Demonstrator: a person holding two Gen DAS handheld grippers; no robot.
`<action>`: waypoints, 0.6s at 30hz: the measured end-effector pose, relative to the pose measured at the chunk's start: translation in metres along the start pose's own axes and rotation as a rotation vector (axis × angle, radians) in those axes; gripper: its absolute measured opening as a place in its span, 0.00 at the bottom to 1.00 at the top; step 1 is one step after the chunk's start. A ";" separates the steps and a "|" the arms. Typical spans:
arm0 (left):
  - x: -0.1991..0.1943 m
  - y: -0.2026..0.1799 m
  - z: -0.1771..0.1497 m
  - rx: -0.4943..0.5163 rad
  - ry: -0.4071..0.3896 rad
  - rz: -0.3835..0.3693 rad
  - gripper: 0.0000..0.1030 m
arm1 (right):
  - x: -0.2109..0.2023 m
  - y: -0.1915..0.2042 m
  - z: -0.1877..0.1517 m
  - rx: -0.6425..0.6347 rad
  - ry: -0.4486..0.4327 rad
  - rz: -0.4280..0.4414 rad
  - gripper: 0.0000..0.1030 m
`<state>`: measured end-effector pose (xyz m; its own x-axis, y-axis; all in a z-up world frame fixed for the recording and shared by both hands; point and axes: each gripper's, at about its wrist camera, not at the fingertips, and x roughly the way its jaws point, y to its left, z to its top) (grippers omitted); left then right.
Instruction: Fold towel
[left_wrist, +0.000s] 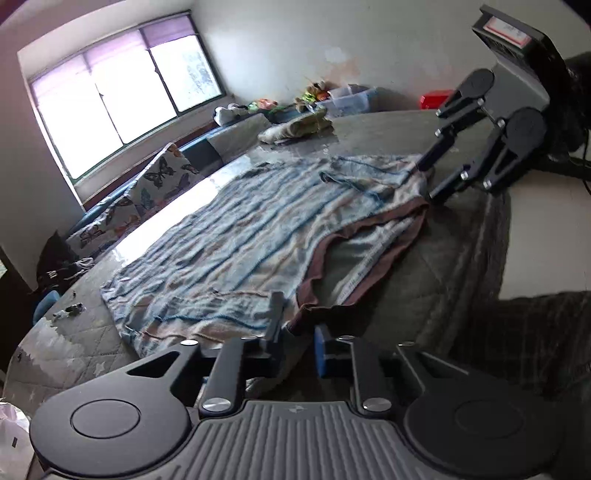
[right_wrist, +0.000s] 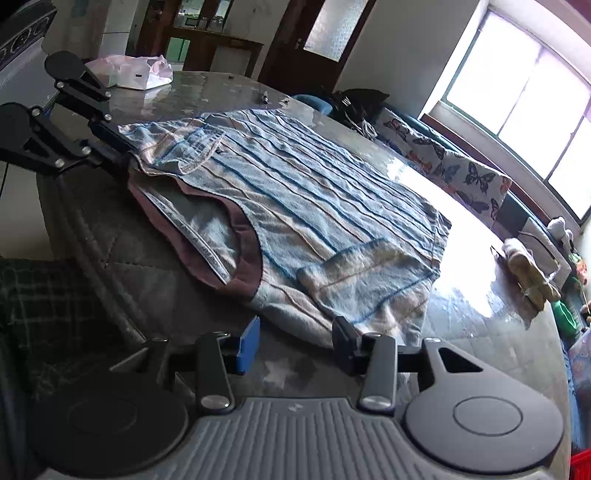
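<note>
A blue-and-beige striped towel (left_wrist: 240, 240) (right_wrist: 314, 206) with a brown border lies folded over on the round, grey quilted table (left_wrist: 424, 277) (right_wrist: 147, 273). Its top layer gapes along the near edge. My left gripper (left_wrist: 297, 328) (right_wrist: 127, 153) has a narrow gap between its fingers, and the towel's brown corner sits at their tips. At the towel's other near corner my right gripper (right_wrist: 295, 332) (left_wrist: 424, 181) stands wide open. Bare table shows between its fingers, and the towel's edge touches its right fingertip.
A second bundled cloth (left_wrist: 295, 129) (right_wrist: 528, 273) lies at the table's far edge. A white plastic bag (right_wrist: 136, 70) sits on the table beyond my left gripper. A sofa with butterfly cushions (left_wrist: 155, 184) (right_wrist: 461, 177) runs under the window. A person's plaid garment (left_wrist: 535, 332) (right_wrist: 44, 295) is close by.
</note>
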<state>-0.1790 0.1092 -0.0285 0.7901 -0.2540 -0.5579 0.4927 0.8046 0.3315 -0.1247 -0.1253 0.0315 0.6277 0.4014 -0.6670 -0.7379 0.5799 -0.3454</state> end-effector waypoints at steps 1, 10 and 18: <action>-0.001 0.003 0.002 -0.018 -0.010 0.002 0.15 | 0.001 0.000 0.001 -0.002 -0.003 0.003 0.43; 0.003 0.046 0.035 -0.192 -0.071 -0.005 0.12 | 0.014 -0.002 0.009 -0.011 -0.043 0.029 0.41; 0.004 0.040 0.021 -0.170 -0.022 -0.006 0.15 | 0.029 -0.020 0.020 0.096 -0.031 0.084 0.12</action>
<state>-0.1480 0.1294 -0.0019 0.7964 -0.2691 -0.5415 0.4296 0.8821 0.1935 -0.0867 -0.1109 0.0323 0.5733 0.4720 -0.6697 -0.7618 0.6079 -0.2238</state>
